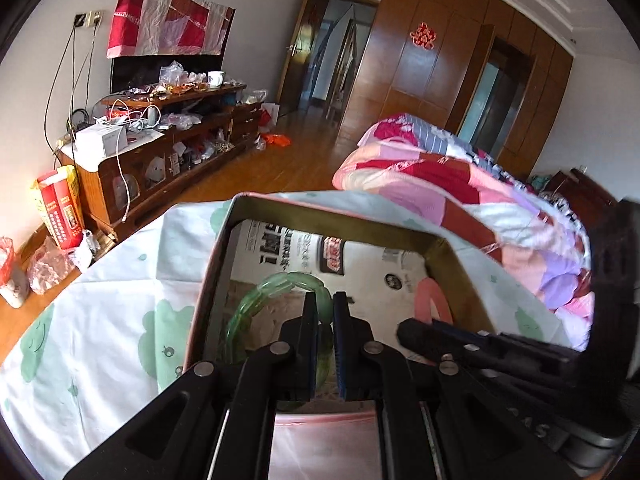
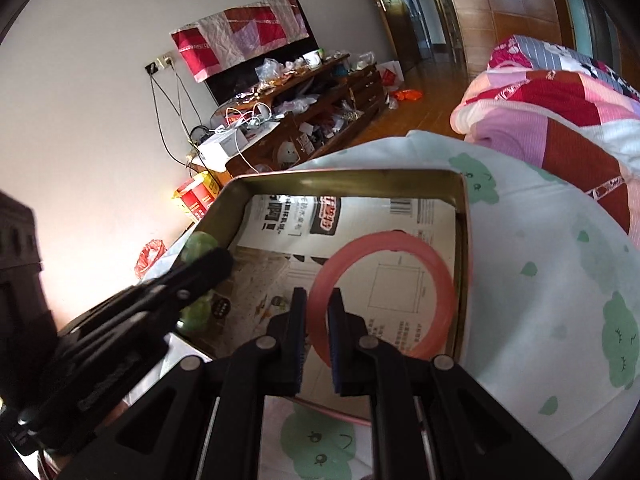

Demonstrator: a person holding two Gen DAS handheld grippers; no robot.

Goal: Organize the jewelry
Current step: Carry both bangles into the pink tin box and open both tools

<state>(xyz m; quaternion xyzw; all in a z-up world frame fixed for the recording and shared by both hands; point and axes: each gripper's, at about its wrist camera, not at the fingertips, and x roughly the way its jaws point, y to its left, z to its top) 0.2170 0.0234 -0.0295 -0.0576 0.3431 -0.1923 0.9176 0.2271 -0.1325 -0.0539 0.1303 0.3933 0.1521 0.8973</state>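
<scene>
A green beaded bracelet (image 1: 256, 300) hangs inside a metal tin (image 1: 224, 240) lined with printed paper. My left gripper (image 1: 326, 304) is shut on the bracelet's right side. A pink bangle (image 2: 384, 292) is in the same tin (image 2: 464, 240). My right gripper (image 2: 318, 300) is shut on the bangle's left rim. The left gripper shows in the right wrist view (image 2: 216, 264) with the green bracelet (image 2: 200, 244) behind it. The right gripper shows at the right of the left wrist view (image 1: 416, 332), next to the pink bangle (image 1: 428, 300).
The tin sits on a white sheet with green prints (image 1: 100, 320). A pink patchwork quilt (image 1: 460, 184) lies beyond. A cluttered wooden TV cabinet (image 1: 168, 136) stands by the wall, with bags on the wooden floor (image 1: 56, 208).
</scene>
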